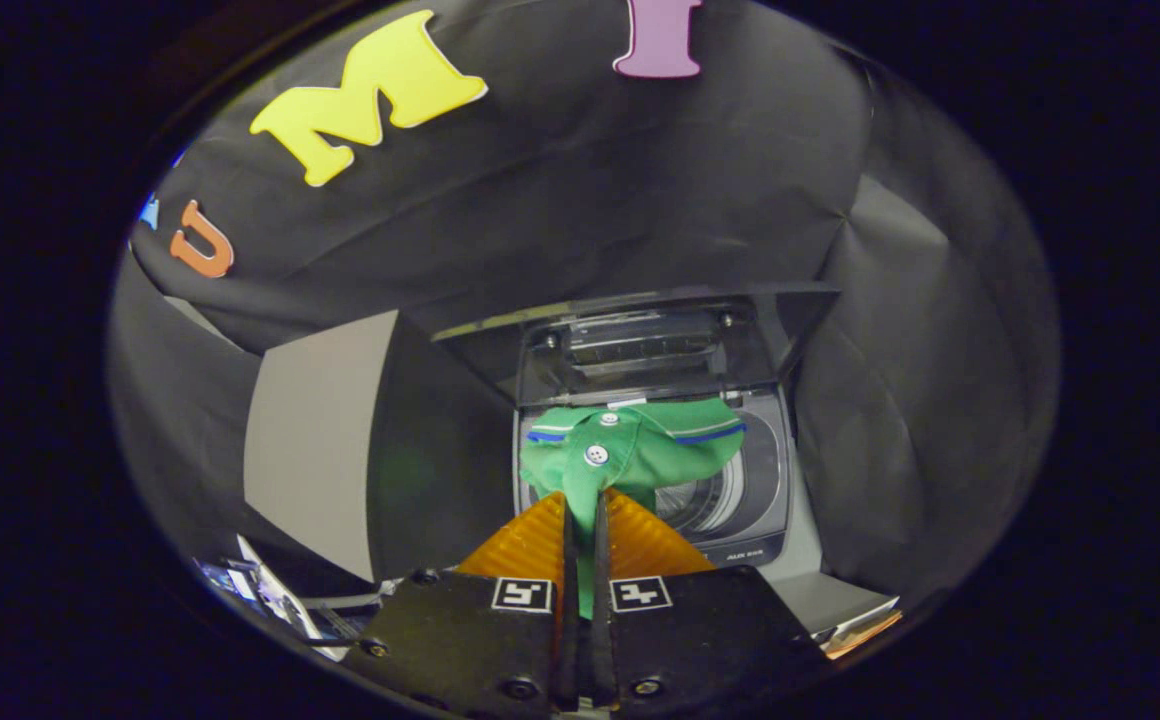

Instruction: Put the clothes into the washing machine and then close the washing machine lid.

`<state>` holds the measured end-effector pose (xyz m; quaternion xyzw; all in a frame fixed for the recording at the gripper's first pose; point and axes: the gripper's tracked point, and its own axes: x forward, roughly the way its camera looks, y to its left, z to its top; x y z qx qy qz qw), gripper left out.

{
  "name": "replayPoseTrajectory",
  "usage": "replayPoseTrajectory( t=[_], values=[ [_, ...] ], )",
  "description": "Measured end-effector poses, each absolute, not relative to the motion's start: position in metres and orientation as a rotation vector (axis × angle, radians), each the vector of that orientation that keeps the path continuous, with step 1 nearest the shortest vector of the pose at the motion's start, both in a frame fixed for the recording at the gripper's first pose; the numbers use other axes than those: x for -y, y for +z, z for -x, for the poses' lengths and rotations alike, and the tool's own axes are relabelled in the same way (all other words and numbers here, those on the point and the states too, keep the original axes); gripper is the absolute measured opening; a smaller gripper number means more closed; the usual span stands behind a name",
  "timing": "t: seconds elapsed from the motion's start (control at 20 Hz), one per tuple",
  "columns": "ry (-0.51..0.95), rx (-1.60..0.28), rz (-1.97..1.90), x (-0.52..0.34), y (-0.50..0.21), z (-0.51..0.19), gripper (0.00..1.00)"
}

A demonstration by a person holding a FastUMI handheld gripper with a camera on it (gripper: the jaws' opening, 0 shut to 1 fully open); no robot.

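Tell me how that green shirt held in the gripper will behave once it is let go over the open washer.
The green shirt, pinched in the shut gripper, bunches and droops in soft folds, so it is probably floppy and light. Released, it would likely crumple down into the washing machine drum rather than hold shape. A loose edge may catch on the rim below the raised lid.

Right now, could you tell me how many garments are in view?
1. A green shirt is pinched between the fingers of the gripper, hanging above the open washing machine. More could lie hidden in the drum behind it.
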<state>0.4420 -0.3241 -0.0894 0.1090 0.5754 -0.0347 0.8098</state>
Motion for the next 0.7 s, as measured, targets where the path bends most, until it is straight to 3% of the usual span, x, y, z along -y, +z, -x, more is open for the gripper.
replayPoseTrajectory(
  t=[0.7],
  values=[
    [-0.08,-1.234,-0.318,0.355,-0.215,-0.446,0.08]
  ],
)
